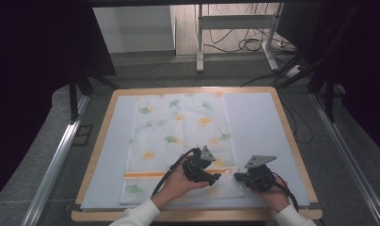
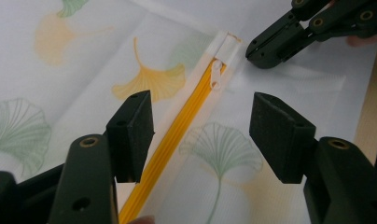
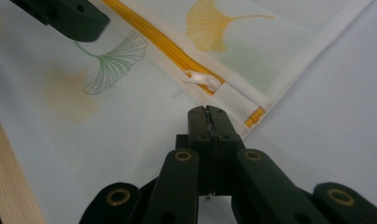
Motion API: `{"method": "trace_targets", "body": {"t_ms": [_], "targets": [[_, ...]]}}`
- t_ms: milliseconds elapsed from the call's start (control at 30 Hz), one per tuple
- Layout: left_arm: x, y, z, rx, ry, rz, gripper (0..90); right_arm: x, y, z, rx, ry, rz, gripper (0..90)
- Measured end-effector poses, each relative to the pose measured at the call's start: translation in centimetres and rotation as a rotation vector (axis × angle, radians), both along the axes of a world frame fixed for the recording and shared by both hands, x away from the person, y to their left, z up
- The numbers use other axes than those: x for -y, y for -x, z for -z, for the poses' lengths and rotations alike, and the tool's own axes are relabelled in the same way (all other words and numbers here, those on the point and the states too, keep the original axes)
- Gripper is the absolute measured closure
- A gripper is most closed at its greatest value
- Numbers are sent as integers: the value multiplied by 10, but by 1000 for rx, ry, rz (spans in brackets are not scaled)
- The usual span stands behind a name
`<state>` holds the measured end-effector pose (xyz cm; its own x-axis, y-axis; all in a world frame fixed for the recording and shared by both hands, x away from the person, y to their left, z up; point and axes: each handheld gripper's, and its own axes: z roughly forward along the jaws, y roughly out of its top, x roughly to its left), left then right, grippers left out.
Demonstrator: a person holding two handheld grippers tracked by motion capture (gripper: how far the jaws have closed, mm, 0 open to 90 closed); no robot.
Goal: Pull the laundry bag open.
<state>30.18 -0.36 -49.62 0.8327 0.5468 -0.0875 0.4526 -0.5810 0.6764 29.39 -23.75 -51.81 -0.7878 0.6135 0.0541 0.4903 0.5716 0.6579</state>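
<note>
A white mesh laundry bag (image 1: 178,136) printed with green and orange ginkgo leaves lies flat on the pale mat covering the wooden surface (image 1: 291,141), its zippered end toward the near edge. An orange zipper (image 2: 177,135) runs across the bag parallel to that edge, and its white pull tab (image 2: 216,74) sits close to the zipper's right-hand end, beside the white fabric stop.

The left tongs (image 2: 200,135), held in the person's left hand (image 1: 178,184), hover over the zipper with jaws released, one on either side of the orange line and gripping nothing.

The right tongs (image 3: 208,116) are clenched, their tips pressed at the bag's near right corner just beside the zipper's end; whether fabric is pinched between them cannot be told.
</note>
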Motion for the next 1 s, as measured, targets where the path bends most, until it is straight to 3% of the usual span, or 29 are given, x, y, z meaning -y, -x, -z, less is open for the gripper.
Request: {"method": "trace_targets", "body": {"t_ms": [867,1000], "targets": [[31,-19,17,-39,-17,33,506,1,-8,3,-2,-27,8,892],[36,-23,16,-29,-57,67,543,1,-8,3,-3,-28,8,892]]}}
